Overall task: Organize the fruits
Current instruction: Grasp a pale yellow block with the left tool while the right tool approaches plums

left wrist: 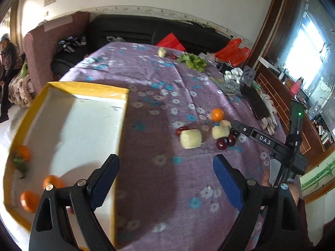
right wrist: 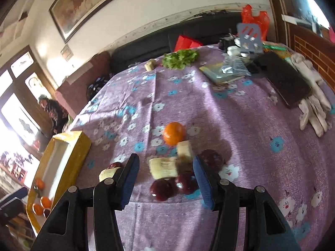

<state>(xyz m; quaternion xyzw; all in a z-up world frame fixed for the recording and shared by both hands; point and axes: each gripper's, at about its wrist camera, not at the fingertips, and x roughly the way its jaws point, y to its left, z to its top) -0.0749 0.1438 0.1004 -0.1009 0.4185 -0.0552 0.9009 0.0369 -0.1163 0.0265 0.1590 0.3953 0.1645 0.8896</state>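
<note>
A yellow-rimmed box lies at the left of the purple flowered table; it holds three oranges and shows in the right wrist view. Loose fruit sits mid-table: an orange, pale cut chunks, dark red fruits. The same orange, chunks and red fruits show in the left wrist view. My left gripper is open and empty over the box's right edge. My right gripper is open, its jaws on either side of the chunks and red fruits.
Lettuce, another pale chunk, a black phone, white gloves, packets and a red bag crowd the far and right table side. A dark sofa stands behind. A person sits at far left.
</note>
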